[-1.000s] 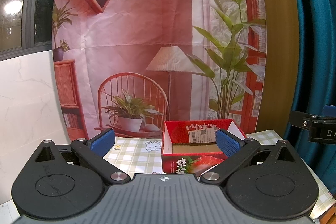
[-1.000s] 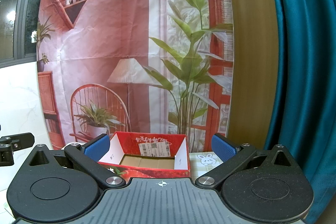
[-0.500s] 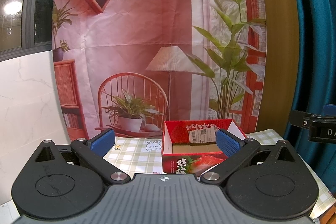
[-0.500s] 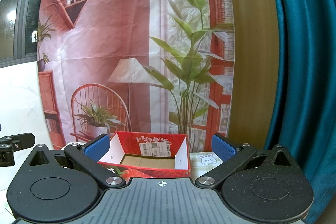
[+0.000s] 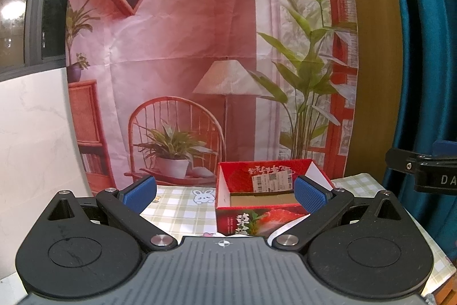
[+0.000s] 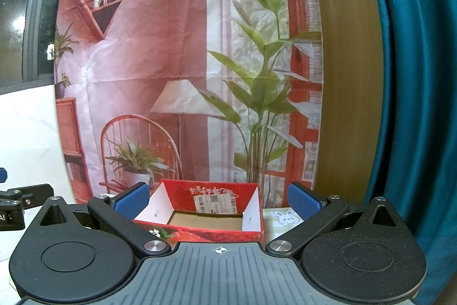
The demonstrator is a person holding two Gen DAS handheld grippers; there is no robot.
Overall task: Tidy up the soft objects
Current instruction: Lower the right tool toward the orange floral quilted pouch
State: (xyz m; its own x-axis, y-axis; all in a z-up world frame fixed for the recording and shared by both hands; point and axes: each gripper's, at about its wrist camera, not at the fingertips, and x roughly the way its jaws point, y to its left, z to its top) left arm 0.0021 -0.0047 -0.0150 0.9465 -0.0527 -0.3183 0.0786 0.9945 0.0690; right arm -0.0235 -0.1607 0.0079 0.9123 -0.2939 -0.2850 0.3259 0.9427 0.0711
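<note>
Both grippers are held up above the near edge of the table with their blue pads spread wide and nothing between them. The left gripper (image 5: pixel 225 192) has its fingers far apart — the right pad (image 5: pixel 310 196) overlaps the right side of the red box (image 5: pixel 257 222) in its view, but I can't tell if it's actually touching the box or just in front of it. The right gripper (image 6: pixel 217 200) is the same deal: pads wide apart, holding nothing, with the red box (image 6: pixel 205 233) sitting between them further back.

The box is an open red carton with strawberry print on the front and a shipping label stuck on the inside of its far wall. All I can see inside is the bare cardboard floor. It sits on a green-checked tablecloth (image 5: pixel 182 212) with little bunny prints, right up near the printed room backdrop (image 5: pixel 200 47). A teal curtain (image 6: pixel 414 105) hangs on the right — no soft objects are visible from either camera.
</note>
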